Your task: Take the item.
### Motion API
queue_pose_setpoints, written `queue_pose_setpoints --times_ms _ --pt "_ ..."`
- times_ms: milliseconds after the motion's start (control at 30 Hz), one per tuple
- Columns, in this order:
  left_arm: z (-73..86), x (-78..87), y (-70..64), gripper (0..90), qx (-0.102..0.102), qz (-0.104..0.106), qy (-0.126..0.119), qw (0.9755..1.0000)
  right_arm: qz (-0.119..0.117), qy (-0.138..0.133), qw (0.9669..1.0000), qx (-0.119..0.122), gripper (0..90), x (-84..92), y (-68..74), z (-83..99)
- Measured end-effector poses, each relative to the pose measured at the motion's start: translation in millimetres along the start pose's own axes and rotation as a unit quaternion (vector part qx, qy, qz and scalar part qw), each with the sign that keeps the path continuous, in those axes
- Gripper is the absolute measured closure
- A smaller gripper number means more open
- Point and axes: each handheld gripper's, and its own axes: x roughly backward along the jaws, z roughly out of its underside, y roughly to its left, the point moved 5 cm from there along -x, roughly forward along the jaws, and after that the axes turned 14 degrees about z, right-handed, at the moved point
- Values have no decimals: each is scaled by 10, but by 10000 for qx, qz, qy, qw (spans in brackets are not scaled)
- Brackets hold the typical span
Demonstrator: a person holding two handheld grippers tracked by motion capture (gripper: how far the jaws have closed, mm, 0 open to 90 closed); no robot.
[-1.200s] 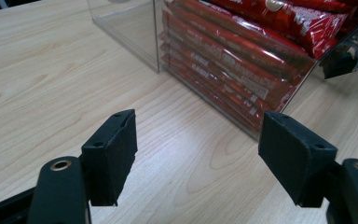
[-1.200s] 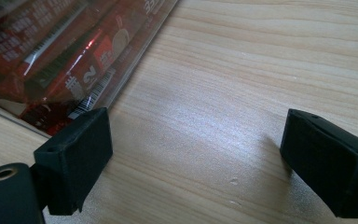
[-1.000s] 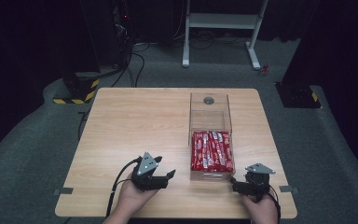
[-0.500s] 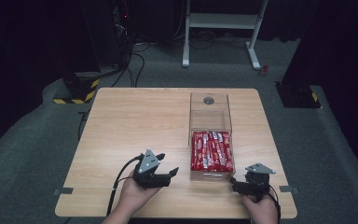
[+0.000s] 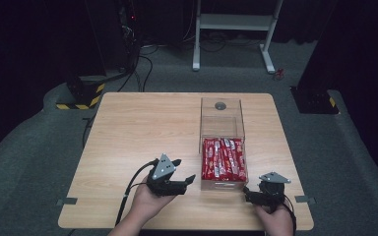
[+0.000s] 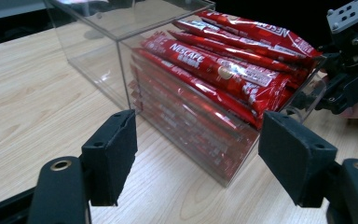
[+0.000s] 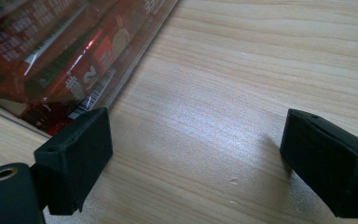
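A clear plastic box (image 5: 221, 115) stands on the wooden table (image 5: 138, 132), right of centre. Its near compartment is packed with red Nescafe sachets (image 5: 222, 158); the far compartment holds none. My left gripper (image 5: 184, 171) is held just above the table left of the box's near end, open, jaws aimed at the box. In the left gripper view the open jaws of the left gripper (image 6: 205, 158) frame the box corner (image 6: 223, 172) and the sachets (image 6: 223, 70), with nothing between them. My right gripper (image 5: 248, 192) rests open by the box's near right corner; in its own view the right gripper (image 7: 200, 158) has only bare table between its jaws.
A small dark round disc (image 5: 220, 105) shows at the box's far end. Bare wood spreads over the table's left and far parts. The near table edge (image 5: 187, 227) lies close under both hands. Black cables (image 5: 128, 189) trail from the left gripper. Table legs (image 5: 236, 29) stand beyond.
The left gripper has lifted a little and drifted slightly towards the box, jaws unchanged. The right gripper and the box have stayed still.
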Motion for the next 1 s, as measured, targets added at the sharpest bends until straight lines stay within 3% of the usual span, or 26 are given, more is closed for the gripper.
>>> queue_pose_setpoints --times_ms 433,1000 --pt "-172 -171 -101 287 -137 189 19 9997 -6 -2 10000 -1 90 0 0 0" --pt "-274 -395 -143 315 -96 365 66 9993 -16 -10 10000 9 92 1 -1 -1"
